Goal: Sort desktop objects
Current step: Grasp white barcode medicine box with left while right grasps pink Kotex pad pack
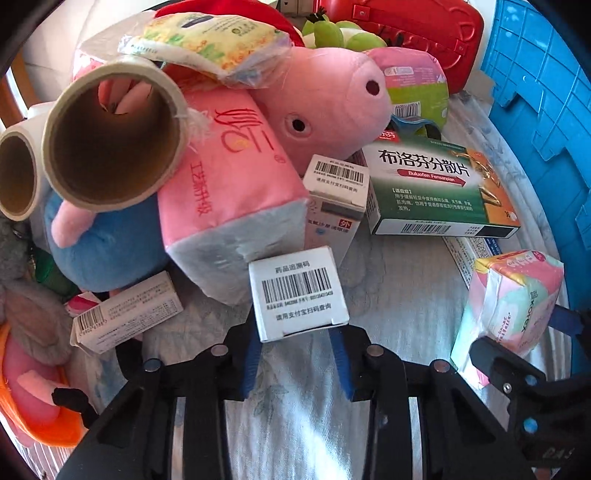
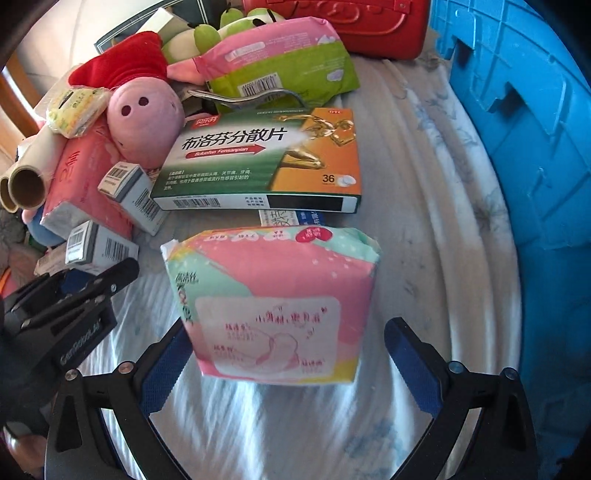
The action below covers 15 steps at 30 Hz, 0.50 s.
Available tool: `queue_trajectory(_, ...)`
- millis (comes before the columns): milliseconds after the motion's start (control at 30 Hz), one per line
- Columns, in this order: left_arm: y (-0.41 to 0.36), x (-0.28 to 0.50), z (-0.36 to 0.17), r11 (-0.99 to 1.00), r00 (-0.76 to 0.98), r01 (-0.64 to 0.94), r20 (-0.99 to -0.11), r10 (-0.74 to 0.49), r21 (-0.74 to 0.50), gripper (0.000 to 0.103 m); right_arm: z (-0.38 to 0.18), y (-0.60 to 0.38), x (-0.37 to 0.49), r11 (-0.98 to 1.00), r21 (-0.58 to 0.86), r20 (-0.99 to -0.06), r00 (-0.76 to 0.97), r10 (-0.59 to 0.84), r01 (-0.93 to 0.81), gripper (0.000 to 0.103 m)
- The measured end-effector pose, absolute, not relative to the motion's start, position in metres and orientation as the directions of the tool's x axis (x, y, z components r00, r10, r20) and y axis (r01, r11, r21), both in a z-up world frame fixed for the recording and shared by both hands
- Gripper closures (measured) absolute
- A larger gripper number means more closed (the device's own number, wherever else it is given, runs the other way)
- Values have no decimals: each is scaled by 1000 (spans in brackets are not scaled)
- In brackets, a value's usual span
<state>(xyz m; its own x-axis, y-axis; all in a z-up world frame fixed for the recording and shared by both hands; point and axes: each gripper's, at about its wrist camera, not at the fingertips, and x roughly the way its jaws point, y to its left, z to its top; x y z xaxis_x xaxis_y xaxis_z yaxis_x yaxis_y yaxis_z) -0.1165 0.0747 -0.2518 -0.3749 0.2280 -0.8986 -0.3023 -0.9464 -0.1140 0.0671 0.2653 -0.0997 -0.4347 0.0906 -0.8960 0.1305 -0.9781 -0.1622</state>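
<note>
A small white box with a barcode [image 1: 299, 291] stands on the pale cloth between the blue pads of my left gripper [image 1: 297, 334], which is shut on its lower sides. The right wrist view shows that same box [image 2: 99, 247] at the left gripper's tip. A pink and mint pad pack [image 2: 273, 295] stands upright inside my right gripper [image 2: 286, 328]. Its jaws are open: the left pad [image 2: 166, 369] is at the pack's edge and the right pad [image 2: 413, 365] stands apart from it. The pack [image 1: 513, 295] also shows at the right of the left wrist view.
Behind lies a pile: a green medicine box [image 2: 266, 158], a pink pig plush [image 1: 317, 107], a pink tissue pack [image 1: 229, 177], cardboard rolls [image 1: 110, 136], more small boxes [image 1: 125, 314]. A blue crate [image 2: 517, 147] stands at the right, a red case [image 1: 406, 29] at the back, an orange bowl [image 1: 37, 424] at the left.
</note>
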Motion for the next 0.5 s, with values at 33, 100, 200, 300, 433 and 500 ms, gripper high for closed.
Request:
queue_trajectory(33, 76, -116, -252, -946, -377, -303, -898, 227, -112, 70, -101, 265, 65, -978, -159, -897, -434, 85, 137, 0)
queue_trajectory(100, 75, -115, -250, -945, -382, -308, -895, 229, -111, 70, -103, 264, 63, -977, -154, -896, -437, 76, 146, 0)
queue_trajectory(200, 73, -111, -245, -944, -395, -312, -890, 230, -105, 70, -97, 259, 70, -969, -190, -876, -472, 96, 155, 23)
queue_trajectory(300, 70, -106, -237, -944, -407, -313, -884, 231, -102, 70, -92, 254, 75, -963, -212, -869, -483, 107, 169, 24)
queue_trajectory(433, 65, -96, -222, -945, -430, -312, -873, 229, -95, 70, -78, 250, 89, -962, -202, -855, -512, 81, 184, 24)
queue_trajectory(500, 62, -89, -211, -945, -447, -314, -863, 233, -92, 70, -65, 246, 98, -961, -202, -840, -538, 69, 192, 24)
